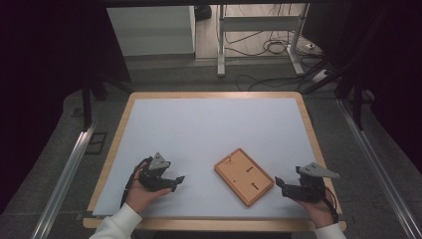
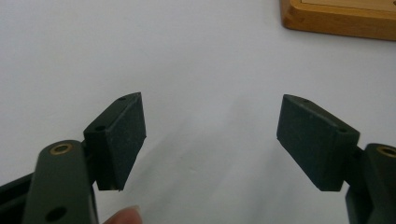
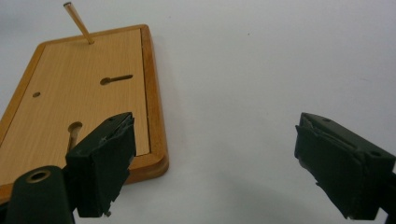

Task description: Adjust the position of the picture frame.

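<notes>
You are sitting at a table (image 1: pixel 119 149) covered by a pale sheet, with your forearms coming in from the near edge. On the left, your left hand is holding the left gripper (image 1: pixel 175 182) low over the sheet, and its jaws are standing wide apart with nothing between them; in the left gripper view only bare sheet lies in the gap, and a fingertip (image 2: pixel 123 215) is peeking in at the bottom. Moving toward the middle, a flat wooden board (image 1: pixel 244 176) is lying on the sheet, turned at an angle, between your two hands and apart from both. It is showing a framed rim, two slots, a small hole, and a thin wooden peg (image 3: pixel 77 22) standing tilted in a hole near one corner. On the right, your right hand is holding the right gripper (image 1: pixel 280 185) just beside the board's near corner, pointing toward it, jaws likewise spread and holding nothing; in the right gripper view one jaw is hanging over the board's edge without pressing on it. Judging by this, the work on the board is only beginning: nothing is gripped yet, and approaching, closing on and handling the board or its peg all seem to remain.
</notes>
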{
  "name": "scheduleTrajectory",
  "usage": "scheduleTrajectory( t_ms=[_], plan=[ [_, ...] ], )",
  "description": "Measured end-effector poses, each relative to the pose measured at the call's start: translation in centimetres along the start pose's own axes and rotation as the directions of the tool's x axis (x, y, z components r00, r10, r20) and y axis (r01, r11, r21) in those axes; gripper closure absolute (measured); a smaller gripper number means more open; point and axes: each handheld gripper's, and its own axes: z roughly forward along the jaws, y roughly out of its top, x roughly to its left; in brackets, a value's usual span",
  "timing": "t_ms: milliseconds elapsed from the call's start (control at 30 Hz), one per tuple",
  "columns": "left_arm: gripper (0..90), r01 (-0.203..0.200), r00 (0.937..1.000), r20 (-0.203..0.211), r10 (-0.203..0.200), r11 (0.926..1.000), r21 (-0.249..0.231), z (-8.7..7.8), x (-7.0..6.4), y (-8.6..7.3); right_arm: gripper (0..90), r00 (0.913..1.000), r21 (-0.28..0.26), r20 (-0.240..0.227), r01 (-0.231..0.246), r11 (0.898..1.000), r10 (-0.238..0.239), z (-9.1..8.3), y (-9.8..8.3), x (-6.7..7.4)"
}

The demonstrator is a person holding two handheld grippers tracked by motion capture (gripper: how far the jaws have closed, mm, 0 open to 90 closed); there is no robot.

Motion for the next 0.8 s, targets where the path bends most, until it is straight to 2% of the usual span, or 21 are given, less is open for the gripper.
scheduleTrajectory(
  t_ms=[167,300,367,467,567,700,800],
  plan=[
    [23.2,-0.008,1.0000,-0.003,0.008,1.0000,0.004,0.3,0.3,0.2,11.2,1.0000,-0.011,-0.006,-0.003,1.000,0.003,-0.1,-0.3,-0.4],
    [23.2,-0.017,0.9997,-0.014,0.017,0.9998,0.005,0.4,0.2,0.2,10.6,0.9995,-0.008,0.000,-0.033,0.999,0.033,-0.5,-0.7,-0.8],
    [23.5,-0.031,0.9992,-0.026,0.031,0.9995,0.006,0.2,0.1,0.2,10.7,0.9997,-0.021,0.004,-0.024,0.999,0.024,-0.7,-0.6,-0.8],
    [23.6,-0.024,0.9992,-0.033,0.023,0.9997,-0.007,0.0,0.0,0.5,10.7,0.9999,-0.030,0.002,-0.013,0.999,0.013,-1.1,-0.5,-0.5],
    [24.2,-0.022,0.9994,-0.026,0.022,0.9996,-0.018,-0.1,-0.2,0.7,10.7,0.9999,-0.025,0.001,-0.012,1.000,0.012,-1.6,-0.9,-0.2],
    [25.3,-0.065,0.9977,-0.016,0.065,0.9979,-0.002,0.3,-0.5,0.8,10.7,1.0000,-0.042,0.004,-0.006,0.999,0.006,-2.0,-0.9,-0.3],
    [25.3,-0.058,0.9982,-0.015,0.058,0.9983,-0.003,0.3,-0.3,0.9,10.8,0.9999,-0.050,0.011,-0.011,0.999,0.011,-1.8,-1.0,-0.7]
  ],
)
